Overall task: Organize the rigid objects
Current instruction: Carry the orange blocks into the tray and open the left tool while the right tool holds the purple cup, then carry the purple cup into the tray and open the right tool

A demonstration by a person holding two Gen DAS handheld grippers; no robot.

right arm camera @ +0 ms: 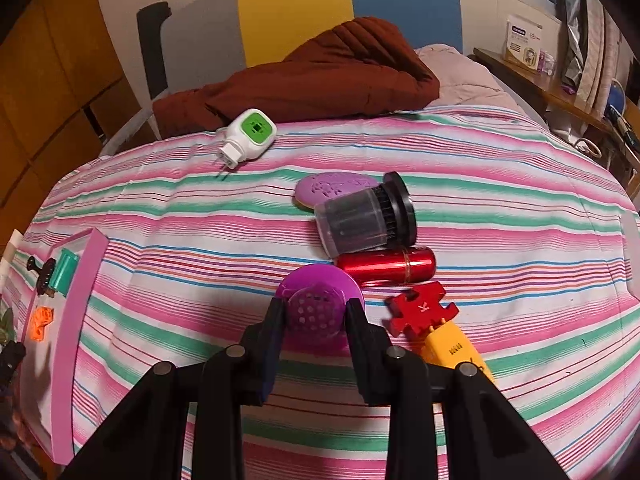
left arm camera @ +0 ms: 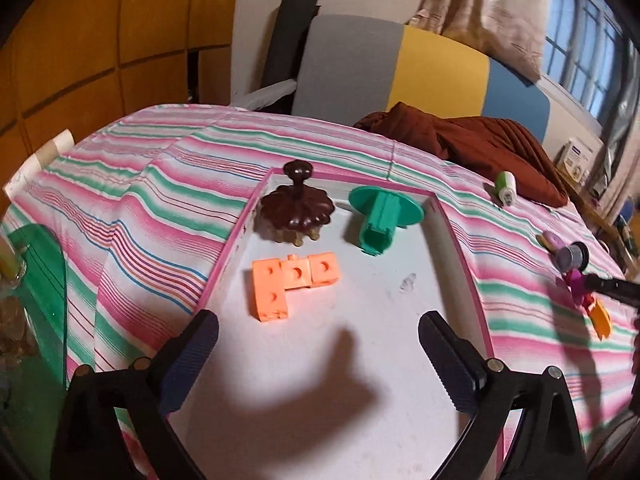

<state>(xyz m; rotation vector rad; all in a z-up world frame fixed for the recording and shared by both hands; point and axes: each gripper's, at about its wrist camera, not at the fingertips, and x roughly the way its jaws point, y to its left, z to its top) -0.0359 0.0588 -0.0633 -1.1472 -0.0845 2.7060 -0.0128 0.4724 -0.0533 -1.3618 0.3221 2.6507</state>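
Two tongs: left [left arm camera: 318,338] released above tray [left arm camera: 460,240]; right [right arm camera: 314,314] grasping purple disc [right arm camera: 320,292]

Red puzzle-shaped piece [right arm camera: 420,309] on the bed carries a white letter "K". Yellow block [right arm camera: 454,354] beside it has dark print, too small to read. Box [right arm camera: 522,42] on the far shelf: print illegible.

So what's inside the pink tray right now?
Inside the pink tray are three things: a brown flower-shaped piece, a green funnel-shaped piece lying tipped over, and joined orange blocks. The tray's near end is hidden behind the gripper.
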